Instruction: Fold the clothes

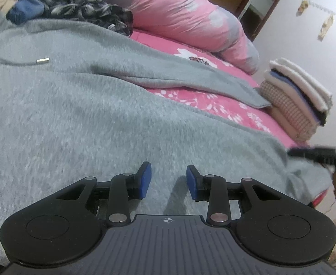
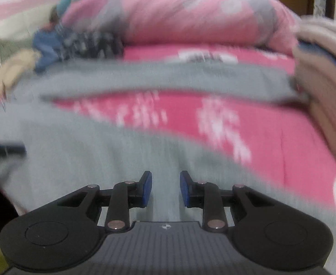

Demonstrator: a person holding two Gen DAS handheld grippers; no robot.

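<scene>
Hovering over the grey hoodie (image 1: 81, 105), spread flat for folding.
Both claws, left (image 1: 168, 181) and right (image 2: 165, 189), hang empty, jaws apart; folded stack (image 1: 298, 98) waits beyond its sleeve.

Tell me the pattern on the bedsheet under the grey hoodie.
Pink bedsheet with white flower print; clearest in the left wrist view.

A pink duvet (image 1: 186, 16) is lying bunched on the bed (image 1: 213, 105), a wooden door (image 1: 248, 6) standing behind.
</scene>
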